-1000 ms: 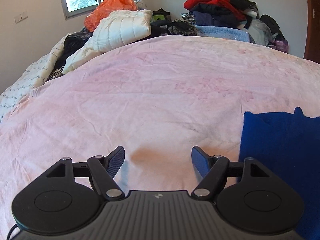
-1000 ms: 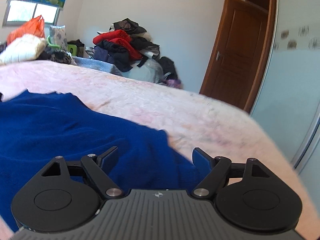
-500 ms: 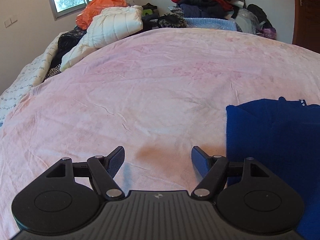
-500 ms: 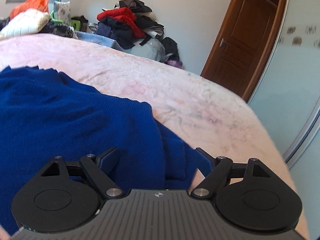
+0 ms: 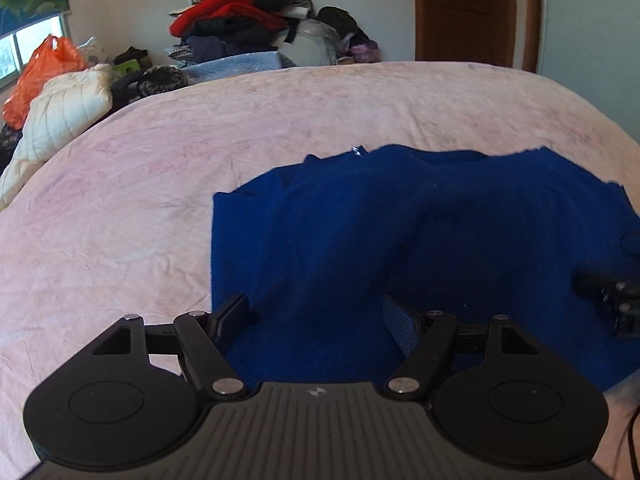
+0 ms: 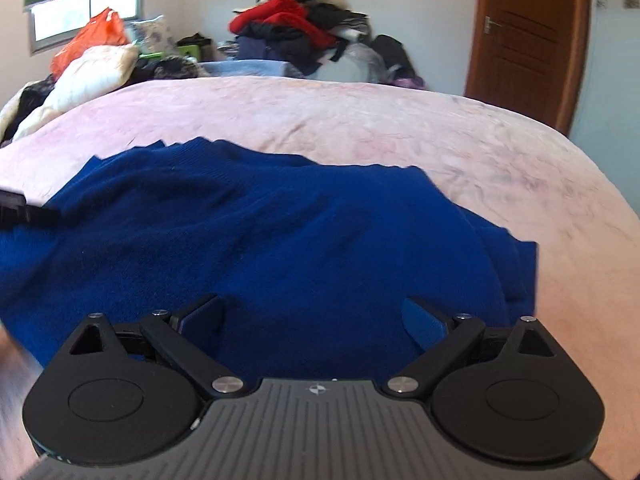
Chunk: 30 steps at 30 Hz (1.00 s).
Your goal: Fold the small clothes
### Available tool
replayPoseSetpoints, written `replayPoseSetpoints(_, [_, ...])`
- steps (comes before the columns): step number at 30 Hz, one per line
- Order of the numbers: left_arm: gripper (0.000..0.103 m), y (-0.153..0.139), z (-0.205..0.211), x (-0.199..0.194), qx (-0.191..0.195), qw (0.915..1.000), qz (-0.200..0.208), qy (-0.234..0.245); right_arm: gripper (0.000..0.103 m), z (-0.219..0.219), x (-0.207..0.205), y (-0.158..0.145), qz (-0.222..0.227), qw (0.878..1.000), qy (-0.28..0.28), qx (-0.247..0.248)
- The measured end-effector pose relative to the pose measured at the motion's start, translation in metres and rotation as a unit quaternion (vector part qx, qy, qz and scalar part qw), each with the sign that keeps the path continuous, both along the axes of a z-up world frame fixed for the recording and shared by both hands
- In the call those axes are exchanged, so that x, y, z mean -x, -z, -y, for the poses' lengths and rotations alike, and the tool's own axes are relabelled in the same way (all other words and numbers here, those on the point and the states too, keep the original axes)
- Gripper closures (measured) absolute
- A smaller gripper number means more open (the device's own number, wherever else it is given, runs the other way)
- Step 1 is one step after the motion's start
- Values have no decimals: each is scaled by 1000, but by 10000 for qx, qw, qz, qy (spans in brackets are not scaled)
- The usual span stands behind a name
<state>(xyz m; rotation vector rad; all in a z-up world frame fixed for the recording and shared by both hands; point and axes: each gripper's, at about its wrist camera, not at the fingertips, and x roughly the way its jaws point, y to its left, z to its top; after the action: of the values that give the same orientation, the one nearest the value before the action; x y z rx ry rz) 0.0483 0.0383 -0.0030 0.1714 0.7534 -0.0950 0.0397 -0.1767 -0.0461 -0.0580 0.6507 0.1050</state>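
A dark blue knit sweater (image 5: 400,232) lies spread on the pink bed cover (image 5: 140,208). My left gripper (image 5: 316,316) hangs open just over the sweater's near left corner, its fingers apart with only flat cloth below them. My right gripper (image 6: 316,316) hovers over the sweater (image 6: 280,240) near its right side; its jaws are opening wide and grip nothing. The right gripper's fingers (image 5: 608,292) show at the right edge of the left wrist view. A tip of the left gripper's fingers (image 6: 20,208) shows at the left edge of the right wrist view.
At the bed's far end are a heap of red and dark clothes (image 5: 240,20), a white quilted jacket (image 5: 64,112) and an orange plastic bag (image 5: 36,72). A brown door (image 6: 528,40) stands at the right. Bare pink cover (image 6: 480,152) surrounds the sweater.
The left gripper swung right from bare cover to over the sweater's left corner. The right gripper's jaws spread wider and it turned left, facing across the sweater.
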Motion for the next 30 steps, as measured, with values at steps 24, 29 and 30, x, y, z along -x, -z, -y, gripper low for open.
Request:
replayPoseSetpoints(24, [22,6,12,22,-331,9991,247,-78,2,-3,25,3,-47,9997,224,23])
replayPoseSetpoints(29, [22,5,17,23,-385,9991,130,80,1,-4,22,9,-214,9996,164,2])
replayPoseSetpoints(30, [22,6,18,24,-403,9990,103,135,1,-6,24,10,-196,9996,164,80])
